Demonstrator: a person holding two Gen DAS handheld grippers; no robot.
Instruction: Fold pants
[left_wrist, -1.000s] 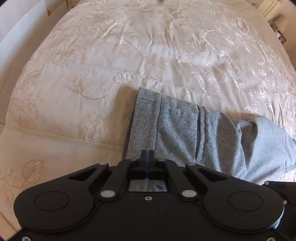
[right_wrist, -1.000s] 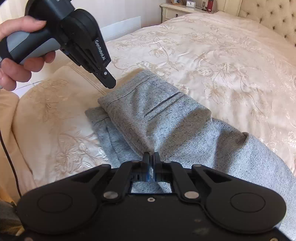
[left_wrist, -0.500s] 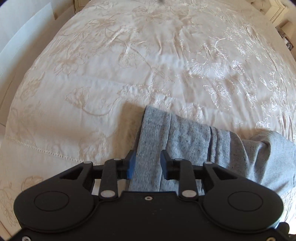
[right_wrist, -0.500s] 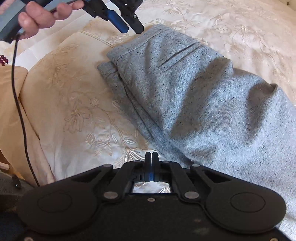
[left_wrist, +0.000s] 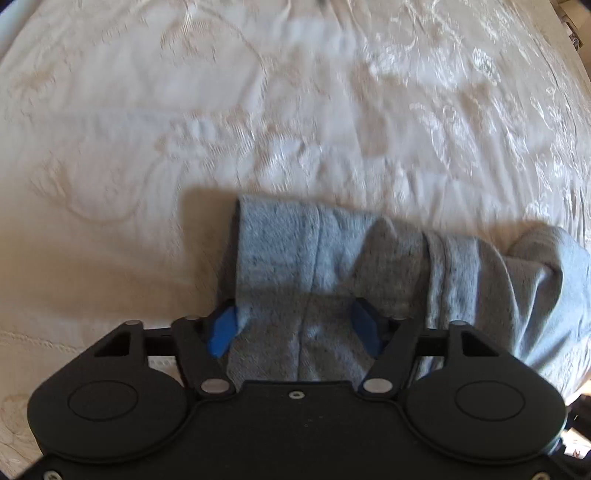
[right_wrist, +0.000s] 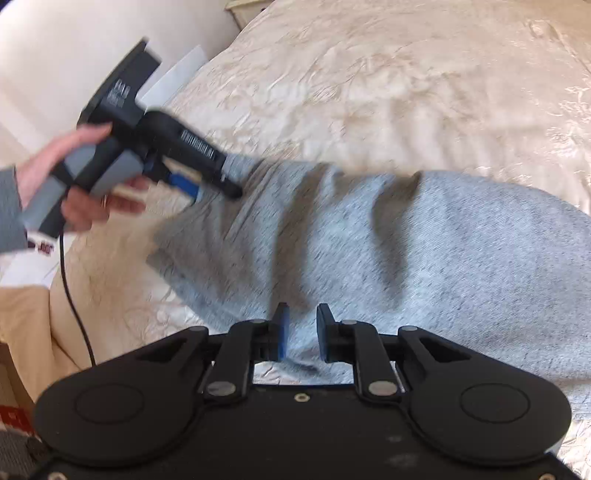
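Note:
The grey speckled pants (left_wrist: 332, 251) lie folded over on the cream embroidered bedspread (left_wrist: 258, 110). My left gripper (left_wrist: 295, 325) is open wide, its blue pads on either side of the folded end of the pants. In the right wrist view the pants (right_wrist: 406, 251) fill the middle, and my right gripper (right_wrist: 301, 332) is open with the near edge of the cloth between its fingers. The left gripper also shows in the right wrist view (right_wrist: 218, 188), held by a hand at the far left corner of the pants.
The bed's edge and a tan sheet (right_wrist: 22, 317) lie at the lower left of the right wrist view. A cable (right_wrist: 74, 295) hangs from the left tool. A white wall (right_wrist: 55, 37) and a bedside cabinet stand beyond the bed.
Both grippers have opened: the left went from shut to wide open over the pants' end, the right from shut to partly open. Both tools moved in toward the cloth; the frames are blurred by motion.

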